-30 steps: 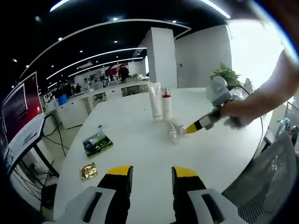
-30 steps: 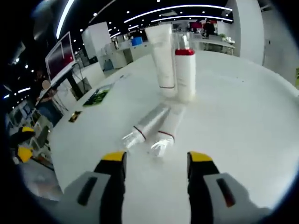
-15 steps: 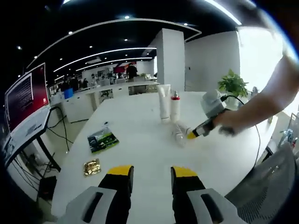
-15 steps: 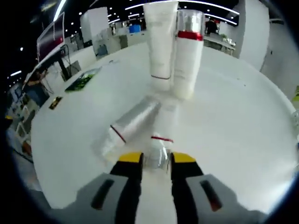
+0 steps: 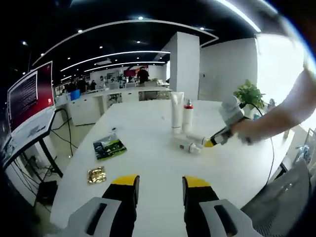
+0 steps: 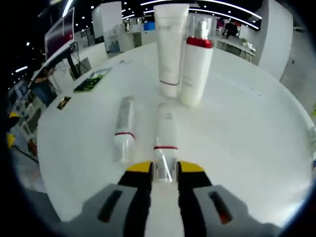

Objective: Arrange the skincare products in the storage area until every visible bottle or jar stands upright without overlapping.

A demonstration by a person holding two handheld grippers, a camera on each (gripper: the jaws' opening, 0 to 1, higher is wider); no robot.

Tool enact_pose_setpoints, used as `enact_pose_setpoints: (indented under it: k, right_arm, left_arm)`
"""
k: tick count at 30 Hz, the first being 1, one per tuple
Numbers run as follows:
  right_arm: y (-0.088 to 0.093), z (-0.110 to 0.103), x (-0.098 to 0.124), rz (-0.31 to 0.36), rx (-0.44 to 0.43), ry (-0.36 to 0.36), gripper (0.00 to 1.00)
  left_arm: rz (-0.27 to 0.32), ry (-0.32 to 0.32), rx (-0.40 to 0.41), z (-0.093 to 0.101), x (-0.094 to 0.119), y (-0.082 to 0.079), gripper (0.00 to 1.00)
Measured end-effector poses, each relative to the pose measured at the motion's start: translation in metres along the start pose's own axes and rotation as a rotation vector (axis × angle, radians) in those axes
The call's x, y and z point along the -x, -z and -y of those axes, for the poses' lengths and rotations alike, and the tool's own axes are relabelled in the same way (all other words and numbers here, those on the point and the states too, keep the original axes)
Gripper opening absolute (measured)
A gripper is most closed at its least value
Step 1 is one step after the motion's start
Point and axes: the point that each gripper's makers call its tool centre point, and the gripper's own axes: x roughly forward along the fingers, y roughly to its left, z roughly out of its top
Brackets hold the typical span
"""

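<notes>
On the white table [image 6: 247,128] two skincare products stand upright side by side: a white tube [image 6: 170,47] and a white bottle with a red band and clear cap [image 6: 196,61]. Two slim bottles lie flat in front of them. My right gripper [image 6: 164,170] is shut on the clear cap of the nearer lying bottle [image 6: 165,136]; the other lying bottle [image 6: 123,128] rests to its left. In the left gripper view the right gripper [image 5: 213,142] grips that bottle beside the standing pair [image 5: 181,112]. My left gripper [image 5: 160,185] hovers open over the near table edge.
A green packet [image 5: 109,147] and a small gold packet [image 5: 97,174] lie on the table's left part. A potted plant [image 5: 249,94] stands at the far right. A red screen [image 5: 29,96] and office desks sit beyond the table. A mesh chair back [image 5: 284,197] is at lower right.
The right gripper stays shut on the nearer lying bottle and has drawn it away; the other lying bottle has rolled left, apart from it. The left view has pulled back slightly.
</notes>
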Motion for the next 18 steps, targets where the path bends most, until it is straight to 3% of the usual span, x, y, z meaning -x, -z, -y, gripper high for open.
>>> enact_pose_setpoints:
  k: [4,7,10,12,13,14,16,17,18]
  right_arm:
    - [-0.004,-0.005,0.014,0.041,0.012,-0.037,0.19]
    - [-0.013,-0.028,0.035,0.108,0.059,-0.154,0.19]
    - [-0.013,-0.055,0.061,0.14,0.188,-0.215,0.19]
    - [-0.006,-0.073,0.075,0.123,0.281,-0.264,0.19]
    - [-0.003,-0.086,0.084,0.132,0.344,-0.3,0.19]
    - [-0.004,-0.097,0.09,0.151,0.345,-0.342,0.19]
    - [-0.001,-0.114,0.102,0.16,0.36,-0.403,0.19]
    - [0.002,-0.124,0.11,0.164,0.44,-0.43,0.19]
    - [0.002,-0.135,0.116,0.181,0.448,-0.491,0.19]
  left_arm:
    - [0.001,0.01,0.0,0.006,0.001,-0.004,0.41]
    - [0.011,0.033,0.003,0.011,0.001,-0.01,0.46]
    - [0.019,0.059,0.083,0.013,0.001,-0.018,0.51]
    - [0.021,0.076,0.12,0.015,-0.001,-0.02,0.53]
    - [0.024,0.106,0.173,0.019,-0.004,-0.024,0.55]
    - [0.0,0.155,0.212,0.027,-0.006,-0.023,0.56]
    - [-0.03,0.184,0.215,0.032,-0.009,-0.022,0.55]
    - [-0.021,0.255,0.236,0.039,-0.011,-0.026,0.55]
    - [-0.018,0.273,0.257,0.041,-0.012,-0.029,0.55]
